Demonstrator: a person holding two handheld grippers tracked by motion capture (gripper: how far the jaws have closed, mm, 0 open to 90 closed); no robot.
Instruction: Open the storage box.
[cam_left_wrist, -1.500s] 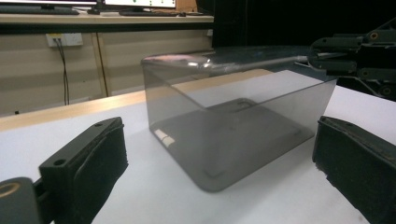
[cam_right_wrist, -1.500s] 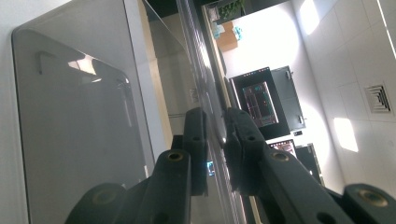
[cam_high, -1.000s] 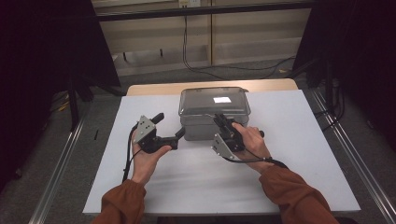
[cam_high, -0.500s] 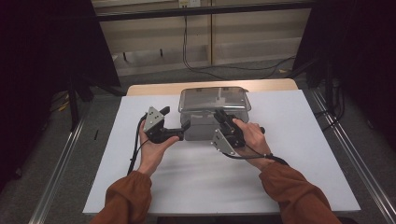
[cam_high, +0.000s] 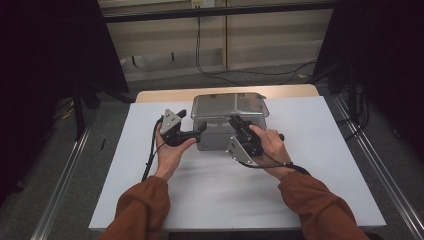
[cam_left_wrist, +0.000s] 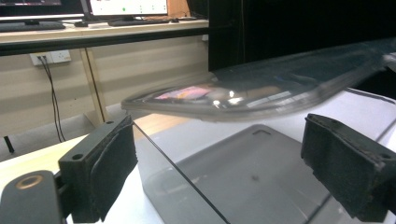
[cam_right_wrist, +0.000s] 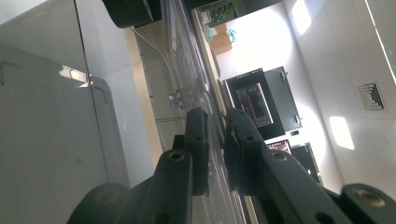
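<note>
Left gripper (cam_high: 200, 131) has swung in against the clear box (cam_high: 227, 137) at the counter's (cam_high: 320, 165) far middle, jaws wide apart around its near corner. Right gripper (cam_high: 235, 121) stays clamped on the lid (cam_high: 230, 104) edge, now lifted slightly.

Lidded container (cam_high: 227, 122) on the table (cam_high: 320, 165), left tool (cam_high: 202, 131) at its left, right tool (cam_high: 235, 121) at its front rim

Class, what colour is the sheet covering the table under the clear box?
White; the high view shows it best.
</note>
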